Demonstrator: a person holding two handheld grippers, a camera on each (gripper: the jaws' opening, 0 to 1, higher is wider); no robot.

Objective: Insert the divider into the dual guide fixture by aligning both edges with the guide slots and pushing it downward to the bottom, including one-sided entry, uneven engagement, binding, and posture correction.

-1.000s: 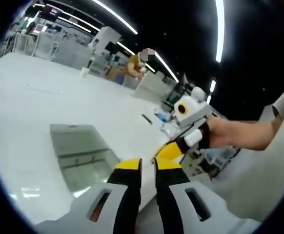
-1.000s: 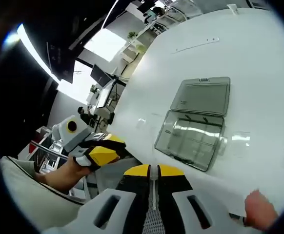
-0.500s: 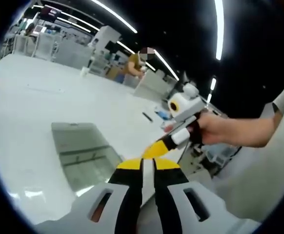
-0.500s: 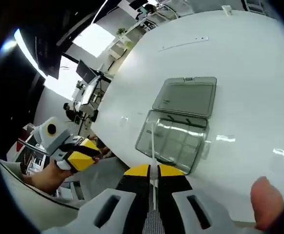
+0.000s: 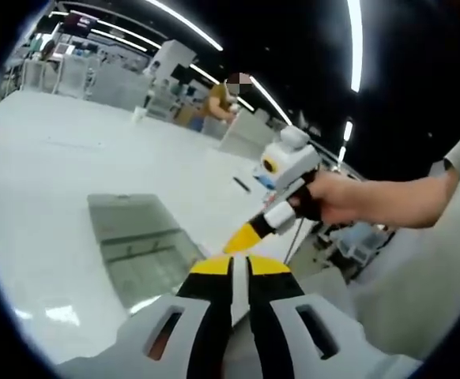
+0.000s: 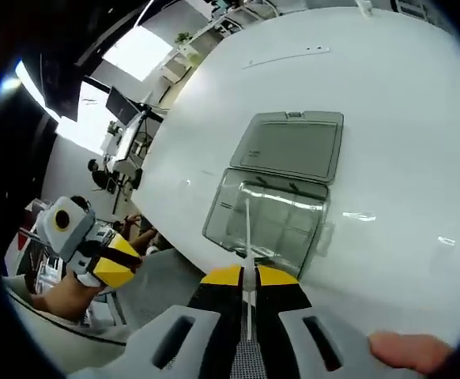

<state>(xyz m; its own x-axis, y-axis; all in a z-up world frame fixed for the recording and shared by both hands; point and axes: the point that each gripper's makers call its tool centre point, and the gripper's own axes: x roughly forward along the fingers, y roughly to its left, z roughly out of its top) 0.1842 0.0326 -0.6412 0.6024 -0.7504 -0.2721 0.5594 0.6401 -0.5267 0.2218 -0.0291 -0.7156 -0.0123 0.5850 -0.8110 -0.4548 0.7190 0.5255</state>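
Observation:
The fixture is a clear plastic box (image 6: 268,217) with inner guide walls, and its lid (image 6: 289,146) lies open flat behind it on the white table. My right gripper (image 6: 250,278) is shut on the divider (image 6: 248,229), a thin translucent strip seen edge-on that rises from between the jaws over the box's near side. In the left gripper view the same box (image 5: 147,253) lies left of centre. There the right gripper (image 5: 244,237) comes in from the right, held by a hand, its yellow tip just above my left gripper (image 5: 235,267), whose jaws stand together with nothing between them.
The white table (image 6: 404,118) stretches wide around the box. A thin strip (image 6: 285,57) lies far across it. A fingertip (image 6: 408,349) shows at the lower right. Benches and a person (image 5: 224,99) stand in the background beyond the table edge.
My left jaws have closed from a small gap. My right gripper has carried the divider closer, over the box's near side; in the left gripper view it has moved left and up.

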